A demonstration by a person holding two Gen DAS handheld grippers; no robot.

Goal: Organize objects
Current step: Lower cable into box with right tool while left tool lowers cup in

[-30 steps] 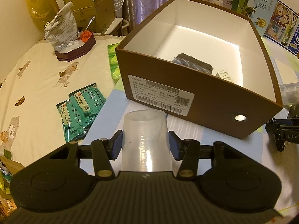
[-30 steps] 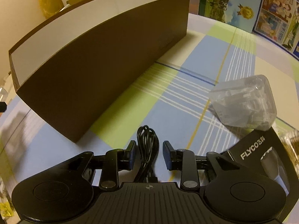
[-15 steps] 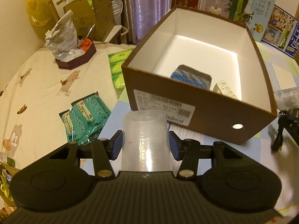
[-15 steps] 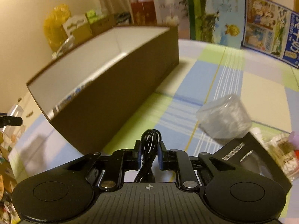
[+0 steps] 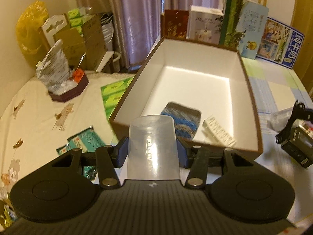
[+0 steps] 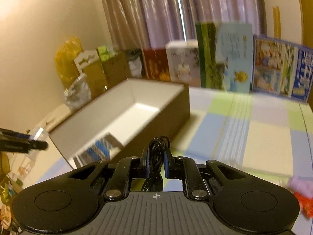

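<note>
My left gripper [image 5: 152, 150] is shut on a clear plastic cup [image 5: 153, 146], held bottom-forward just before the near wall of the brown cardboard box [image 5: 252, 105]. Inside the white-lined box lie a blue-grey knitted pouch [image 5: 184, 122] and a small white packet [image 5: 219, 133]. My right gripper [image 6: 156, 161] is shut on a coiled black cable [image 6: 156, 156], raised above the checked tablecloth to the right of the box [image 6: 176, 115]. In the left wrist view the right gripper's cable [image 5: 293, 121] hangs at the far right. The left gripper with the cup [image 6: 37, 137] shows at the right wrist view's left edge.
Green sachets [image 5: 84, 143], green tissue packs [image 5: 115, 96] and a dark tray with a foil bag [image 5: 66, 86] lie left of the box. A black FLYCO box [image 5: 299, 146] sits at right. Picture boxes [image 5: 244, 25] stand behind, before curtains.
Both grippers have risen, so the box's inside now shows. The right gripper closed on the black cable and lifted it off the table. The left kept its hold on the cup.
</note>
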